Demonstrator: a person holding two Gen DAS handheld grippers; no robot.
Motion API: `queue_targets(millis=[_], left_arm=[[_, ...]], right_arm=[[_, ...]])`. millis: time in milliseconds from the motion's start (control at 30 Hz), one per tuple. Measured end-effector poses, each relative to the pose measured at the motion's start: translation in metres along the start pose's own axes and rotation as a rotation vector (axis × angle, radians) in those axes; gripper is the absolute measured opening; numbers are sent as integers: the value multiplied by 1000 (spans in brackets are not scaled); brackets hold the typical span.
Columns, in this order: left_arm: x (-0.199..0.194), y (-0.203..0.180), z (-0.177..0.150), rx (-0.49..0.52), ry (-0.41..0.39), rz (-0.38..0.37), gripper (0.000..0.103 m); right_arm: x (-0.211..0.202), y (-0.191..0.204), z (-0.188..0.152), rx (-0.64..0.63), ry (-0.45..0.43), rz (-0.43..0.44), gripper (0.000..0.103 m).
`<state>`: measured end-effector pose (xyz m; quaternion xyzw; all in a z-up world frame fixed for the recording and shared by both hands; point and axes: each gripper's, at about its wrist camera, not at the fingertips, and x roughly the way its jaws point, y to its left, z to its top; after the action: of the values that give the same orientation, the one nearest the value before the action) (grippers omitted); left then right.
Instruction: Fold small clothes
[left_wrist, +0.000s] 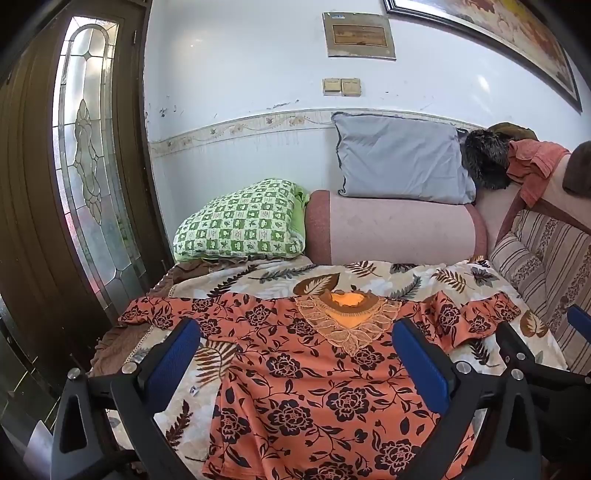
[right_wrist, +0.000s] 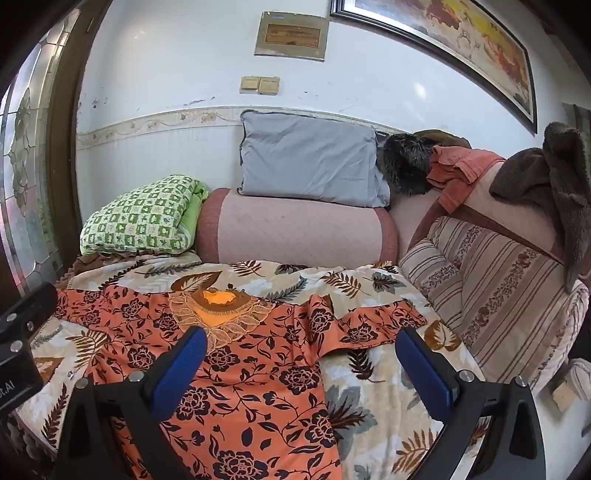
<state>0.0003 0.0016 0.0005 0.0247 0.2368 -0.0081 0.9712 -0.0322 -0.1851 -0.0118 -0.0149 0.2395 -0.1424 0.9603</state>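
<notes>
From the left wrist, the top (left_wrist: 295, 376) was seen spread flat on the bed (left_wrist: 369, 275), neckline away; the left claw (left_wrist: 295, 354) was held spread above it, gripping nothing. From the right wrist, the right claw (right_wrist: 301, 365) was likewise spread and empty over the rumpled right sleeve (right_wrist: 369, 325). Thin fabric could be missed, or the bedcover pinched with it.

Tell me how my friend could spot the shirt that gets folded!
Find the sofa under the white wall, covered by a leaf-print blanket. Spread flat on that blanket lies the shirt. It is orange with dark flowers and a lace collar, unlike the grey pillow and green checked pillow behind.
</notes>
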Motion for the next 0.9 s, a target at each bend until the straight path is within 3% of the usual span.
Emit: queue_targets(millis=[900], left_arm=[[5, -2, -6, 24, 17, 15, 103]], right_arm=[[3, -1, -1, 1, 16, -3, 103]])
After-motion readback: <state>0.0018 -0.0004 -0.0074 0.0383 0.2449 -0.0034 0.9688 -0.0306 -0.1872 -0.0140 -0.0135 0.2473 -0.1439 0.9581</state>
